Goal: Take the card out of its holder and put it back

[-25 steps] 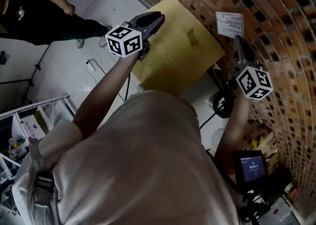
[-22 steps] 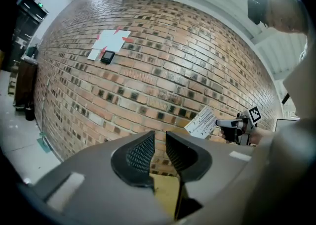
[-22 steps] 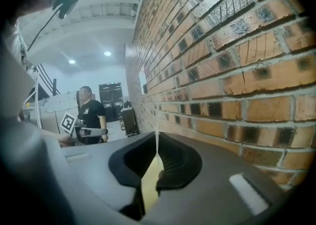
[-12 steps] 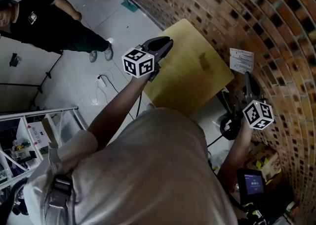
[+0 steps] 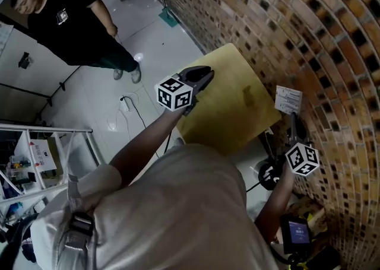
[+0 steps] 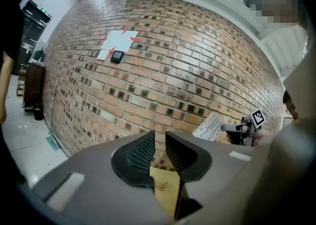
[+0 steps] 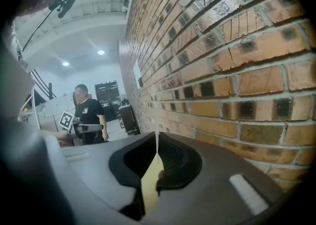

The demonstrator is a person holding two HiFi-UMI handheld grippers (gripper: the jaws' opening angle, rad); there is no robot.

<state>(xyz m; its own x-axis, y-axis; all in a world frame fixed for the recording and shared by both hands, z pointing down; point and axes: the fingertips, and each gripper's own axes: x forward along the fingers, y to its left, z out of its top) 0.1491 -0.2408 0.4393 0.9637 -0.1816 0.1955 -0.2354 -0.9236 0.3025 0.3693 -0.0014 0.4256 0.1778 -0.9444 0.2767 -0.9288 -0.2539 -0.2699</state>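
Your right claw (image 5: 291, 116) was clamped on the card (image 5: 288, 99), held just beside the brick wall (image 5: 332, 55); your left claw (image 5: 206, 73) hovered empty, jaws slightly parted, above the wooden tabletop (image 5: 231, 111)

All my views bow hard at the edges, so the brick wall (image 5: 309, 19) curves like a barrel. Ceiling lamps (image 7: 100, 52) give even, fairly bright light; the pale floor (image 5: 166, 49) glares slightly. My right tongs (image 7: 156, 142) sit blurred, corners dark.
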